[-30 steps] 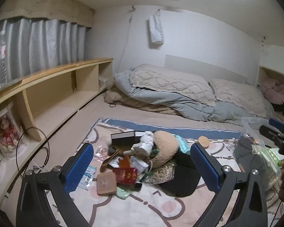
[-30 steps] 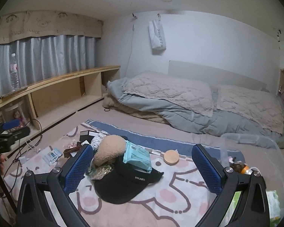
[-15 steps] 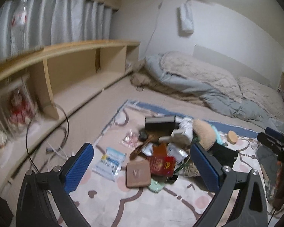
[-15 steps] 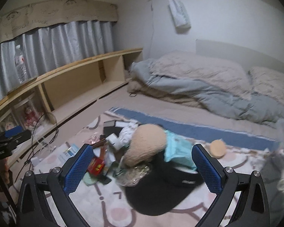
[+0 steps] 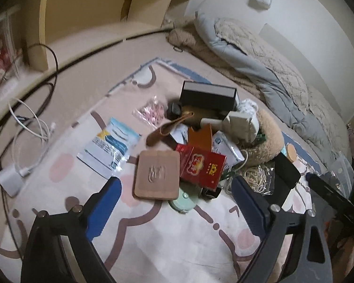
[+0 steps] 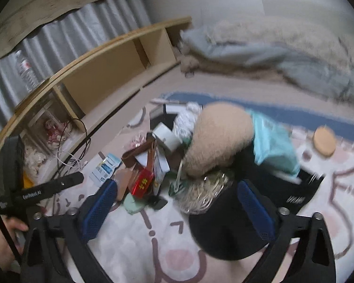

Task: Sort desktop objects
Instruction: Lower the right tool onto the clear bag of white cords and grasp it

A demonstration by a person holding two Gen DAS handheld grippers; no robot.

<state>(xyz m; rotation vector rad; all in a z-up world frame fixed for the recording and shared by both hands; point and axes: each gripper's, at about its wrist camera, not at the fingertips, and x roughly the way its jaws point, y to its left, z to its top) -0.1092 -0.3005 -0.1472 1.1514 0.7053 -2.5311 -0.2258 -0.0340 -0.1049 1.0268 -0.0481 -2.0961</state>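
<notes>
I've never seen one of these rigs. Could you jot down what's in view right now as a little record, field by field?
Setting: a bedroom floor, patterned rug, bedding behind
Left claw: open, empty, above the near edge of the pile
Right claw: open, empty, over the black cap
Pile: red packet, tan square case, black box, fluffy beige thing, teal pack
Lying apart: blue-and-white sachet, round cork lid
Left side: wooden shelf, white charger and cables

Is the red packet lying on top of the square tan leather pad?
No: the red packet lies beside the square tan leather pad, overlapping only its right edge.
</notes>
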